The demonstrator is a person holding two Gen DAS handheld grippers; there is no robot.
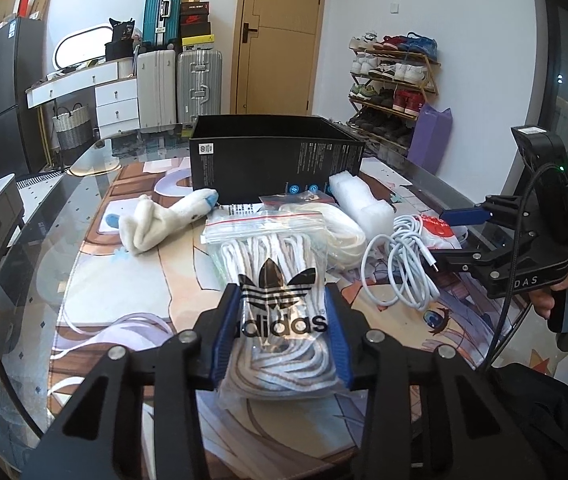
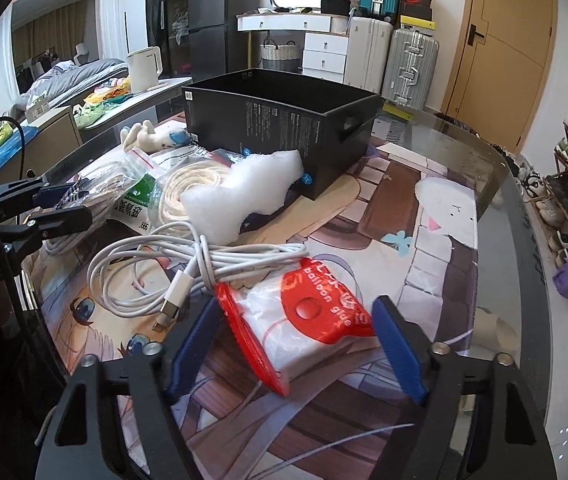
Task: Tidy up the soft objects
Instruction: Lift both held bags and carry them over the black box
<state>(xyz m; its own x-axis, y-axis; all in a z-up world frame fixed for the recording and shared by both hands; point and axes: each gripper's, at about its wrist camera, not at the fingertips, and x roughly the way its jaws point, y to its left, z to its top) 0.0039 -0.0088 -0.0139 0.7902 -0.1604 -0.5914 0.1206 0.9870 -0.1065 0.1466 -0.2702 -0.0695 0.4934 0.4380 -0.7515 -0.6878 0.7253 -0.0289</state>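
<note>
Left gripper [image 1: 284, 336] pinches the slick lace bag [image 1: 274, 292], apparently lifted, short of the black box [image 1: 276, 160]; right gripper [image 2: 296, 344], open, straddles the glue packet [image 2: 308, 320]; bag may slip.

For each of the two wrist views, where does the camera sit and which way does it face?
Left wrist: behind the left gripper, facing the black box; fingers clamp the adidas lace bag.
Right wrist: behind the right gripper, open around the balloon glue packet; left gripper at left.
Shared: box, white cable, foam.
</note>
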